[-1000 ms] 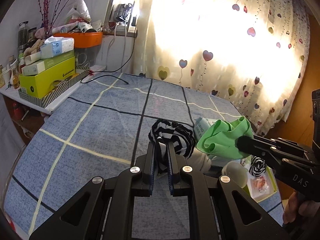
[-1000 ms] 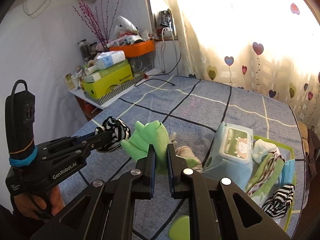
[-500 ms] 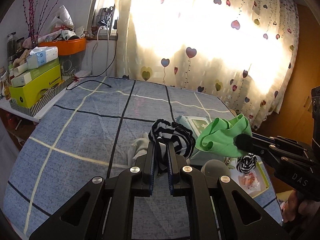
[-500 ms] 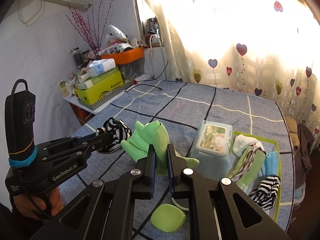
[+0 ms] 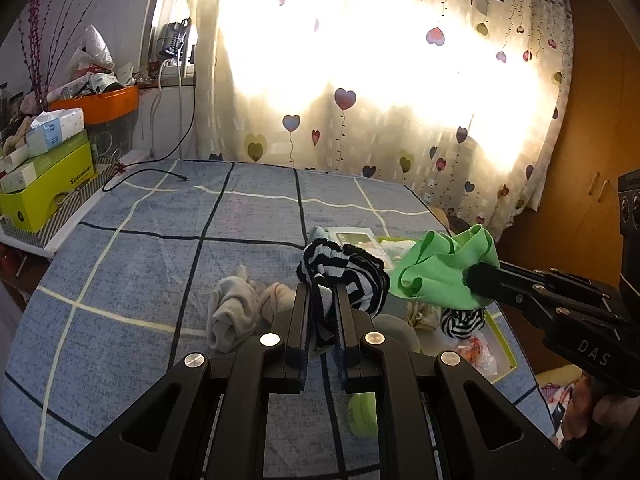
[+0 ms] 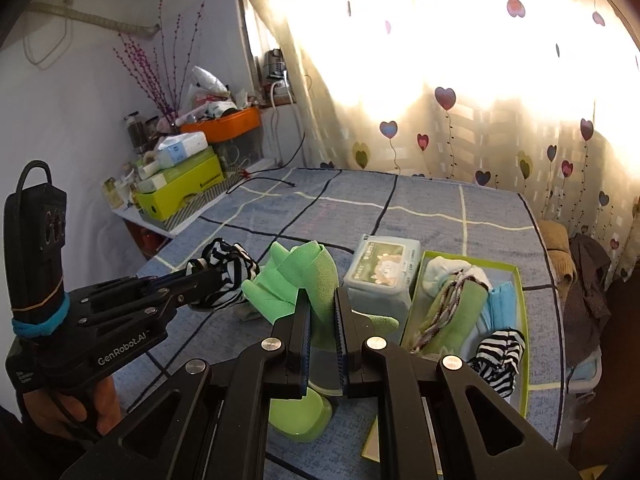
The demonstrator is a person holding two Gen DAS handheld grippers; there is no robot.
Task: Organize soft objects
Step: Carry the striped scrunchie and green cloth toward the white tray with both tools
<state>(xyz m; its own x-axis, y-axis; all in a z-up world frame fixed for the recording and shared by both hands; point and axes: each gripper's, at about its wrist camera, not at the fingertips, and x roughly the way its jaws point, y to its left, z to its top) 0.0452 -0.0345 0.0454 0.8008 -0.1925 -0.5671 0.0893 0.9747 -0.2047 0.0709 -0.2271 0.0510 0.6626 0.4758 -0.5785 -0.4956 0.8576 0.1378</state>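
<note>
Blue checked bedcover [image 6: 420, 216] lay under both grippers. Left gripper [image 5: 322, 316] clamped a striped sock [image 5: 344, 276], right gripper [image 6: 323, 320] a green sock [image 6: 304, 280], both beside the green box [image 6: 516, 280]. Loose hanging folds could slip or snag.

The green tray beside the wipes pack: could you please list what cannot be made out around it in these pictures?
- Left wrist view: the green tray is mostly hidden by the green cloth and right gripper.
- Right wrist view: tray's near corner is cut off by the gripper's own body; the wipes pack label is too small to read.
</note>
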